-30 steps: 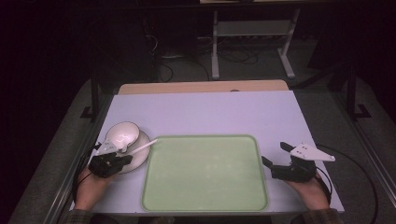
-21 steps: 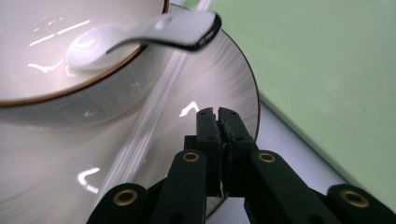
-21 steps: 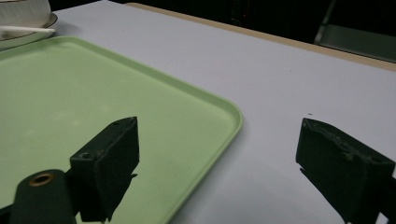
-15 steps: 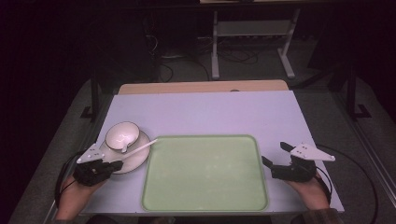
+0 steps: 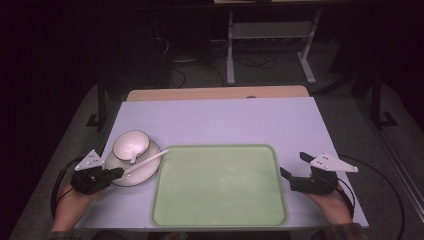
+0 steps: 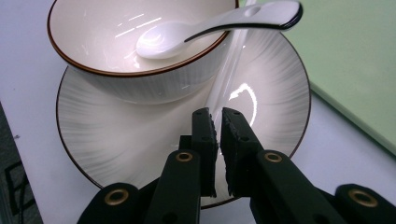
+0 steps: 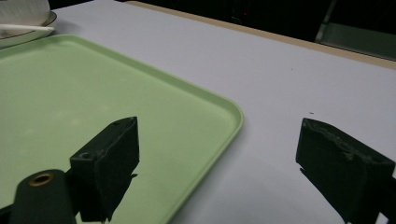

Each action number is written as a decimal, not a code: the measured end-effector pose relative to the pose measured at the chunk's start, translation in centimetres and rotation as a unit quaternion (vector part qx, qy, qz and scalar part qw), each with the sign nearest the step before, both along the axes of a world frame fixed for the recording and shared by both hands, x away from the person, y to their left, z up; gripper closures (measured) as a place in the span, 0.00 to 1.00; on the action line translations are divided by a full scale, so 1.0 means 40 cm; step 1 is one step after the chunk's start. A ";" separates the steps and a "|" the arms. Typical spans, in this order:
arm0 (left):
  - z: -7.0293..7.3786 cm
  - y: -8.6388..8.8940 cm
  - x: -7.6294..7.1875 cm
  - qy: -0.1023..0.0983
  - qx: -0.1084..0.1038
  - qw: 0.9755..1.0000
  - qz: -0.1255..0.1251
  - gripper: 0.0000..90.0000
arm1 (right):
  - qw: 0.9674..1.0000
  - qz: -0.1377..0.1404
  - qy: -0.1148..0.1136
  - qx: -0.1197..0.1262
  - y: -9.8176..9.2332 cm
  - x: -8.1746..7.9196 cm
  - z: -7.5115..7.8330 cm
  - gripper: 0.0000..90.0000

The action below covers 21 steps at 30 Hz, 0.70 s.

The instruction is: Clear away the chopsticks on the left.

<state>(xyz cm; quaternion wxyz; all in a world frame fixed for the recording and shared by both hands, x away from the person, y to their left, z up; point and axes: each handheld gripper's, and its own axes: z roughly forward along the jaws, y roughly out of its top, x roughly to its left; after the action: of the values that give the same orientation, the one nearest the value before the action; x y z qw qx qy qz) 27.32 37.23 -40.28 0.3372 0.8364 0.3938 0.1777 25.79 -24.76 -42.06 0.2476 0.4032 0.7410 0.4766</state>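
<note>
At the desk's left edge our left gripper [image 6: 217,121] hovers over the saucer [image 5: 142,172], jaws nearly closed with nothing between them; our right gripper [image 7: 219,163] gapes beside the tray [image 5: 220,220]. Nudging the spoon [image 6: 219,25] might tip it off the bowl [image 6: 107,51]. We see no writing.

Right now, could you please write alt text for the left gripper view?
The left gripper, nearly shut with nothing between its jaws, hovers over a white plate. A bowl holding a white spoon sits on the plate, beside a green tray.
</note>
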 end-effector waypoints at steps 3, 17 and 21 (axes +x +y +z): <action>-0.003 0.003 0.002 0.003 0.002 1.000 0.002 0.93 | 1.000 -0.001 0.000 0.000 0.000 0.000 0.000 0.14; -0.011 -0.012 0.003 0.012 0.004 1.000 -0.011 0.92 | 1.000 -0.001 -0.001 0.001 -0.002 -0.001 0.001 0.14; -0.020 -0.023 0.004 0.019 0.005 1.000 -0.019 0.91 | 1.000 -0.002 -0.001 0.001 -0.002 -0.001 0.001 0.14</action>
<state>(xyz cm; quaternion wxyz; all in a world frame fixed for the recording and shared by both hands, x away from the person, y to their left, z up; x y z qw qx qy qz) 27.47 36.31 -41.06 0.3292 0.8487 0.3829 0.1572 25.74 -24.85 -42.00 0.2483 0.4044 0.7394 0.4776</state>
